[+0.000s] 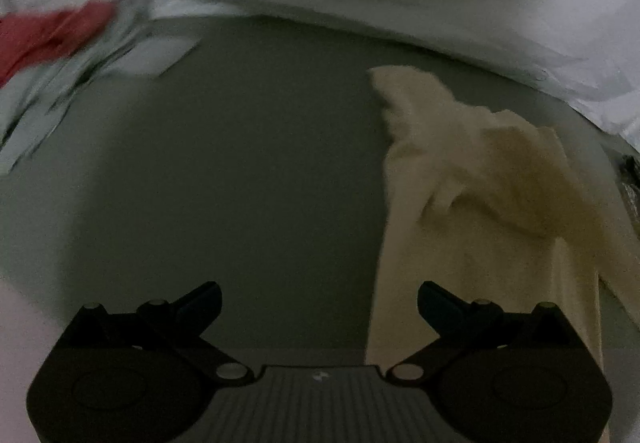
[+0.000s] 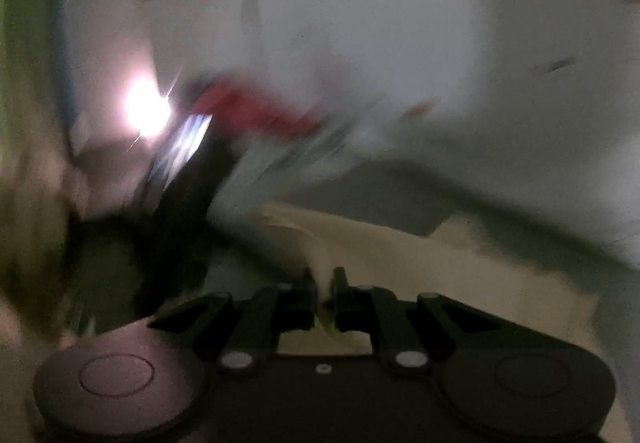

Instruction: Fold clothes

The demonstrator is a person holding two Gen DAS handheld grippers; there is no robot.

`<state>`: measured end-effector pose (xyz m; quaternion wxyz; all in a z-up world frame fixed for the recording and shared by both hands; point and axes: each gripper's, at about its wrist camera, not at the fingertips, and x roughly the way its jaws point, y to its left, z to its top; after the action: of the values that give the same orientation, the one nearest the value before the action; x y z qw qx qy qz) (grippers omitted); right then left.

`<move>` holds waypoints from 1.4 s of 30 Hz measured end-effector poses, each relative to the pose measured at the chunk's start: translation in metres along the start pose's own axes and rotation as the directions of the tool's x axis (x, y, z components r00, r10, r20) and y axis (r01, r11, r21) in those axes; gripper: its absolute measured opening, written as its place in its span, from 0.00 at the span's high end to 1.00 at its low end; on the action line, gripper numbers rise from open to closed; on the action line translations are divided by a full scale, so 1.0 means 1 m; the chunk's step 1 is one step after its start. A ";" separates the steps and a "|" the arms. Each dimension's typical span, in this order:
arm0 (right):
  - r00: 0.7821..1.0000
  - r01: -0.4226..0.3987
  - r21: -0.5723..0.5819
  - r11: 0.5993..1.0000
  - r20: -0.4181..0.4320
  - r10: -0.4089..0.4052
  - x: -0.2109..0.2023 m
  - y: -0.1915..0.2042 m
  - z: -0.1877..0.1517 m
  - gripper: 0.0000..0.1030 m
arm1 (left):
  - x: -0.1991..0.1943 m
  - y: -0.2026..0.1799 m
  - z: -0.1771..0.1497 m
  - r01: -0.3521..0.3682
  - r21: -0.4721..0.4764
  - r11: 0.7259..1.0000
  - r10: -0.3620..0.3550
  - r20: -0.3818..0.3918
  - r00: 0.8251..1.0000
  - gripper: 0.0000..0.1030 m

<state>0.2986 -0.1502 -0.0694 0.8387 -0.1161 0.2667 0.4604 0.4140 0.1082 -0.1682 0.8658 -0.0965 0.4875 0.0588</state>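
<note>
On grey surface (image 1: 240, 163): cream garment (image 1: 460, 183) | left tongs (image 1: 319, 301) released | right tongs (image 2: 324, 291) pinching garment

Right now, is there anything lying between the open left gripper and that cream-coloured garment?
Nothing visible does. The left gripper is open and empty over bare grey surface, and the cream garment lies just to its right with no object between. The right gripper already pinches a fold of it.
</note>
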 end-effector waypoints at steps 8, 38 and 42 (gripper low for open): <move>0.990 -0.037 -0.068 0.997 -0.136 0.028 0.003 0.053 -0.041 0.92 | -0.031 0.018 -0.063 -0.029 -0.079 0.996 0.028 -0.015 0.999 0.00; 0.979 0.206 0.353 0.913 -0.076 -0.192 0.023 -0.078 -0.035 0.59 | -0.012 -0.005 -0.040 -0.020 0.016 1.000 0.019 0.025 1.000 0.00; 0.981 0.191 0.443 0.876 -0.055 -0.186 0.067 -0.135 -0.010 0.76 | 0.002 0.003 -0.012 -0.016 0.016 1.000 0.015 0.035 0.999 0.00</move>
<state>0.4368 -0.1813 -0.1213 0.8821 0.0516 0.3573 0.3025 0.4045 0.1082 -0.1762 0.8744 -0.0846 0.4736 0.0633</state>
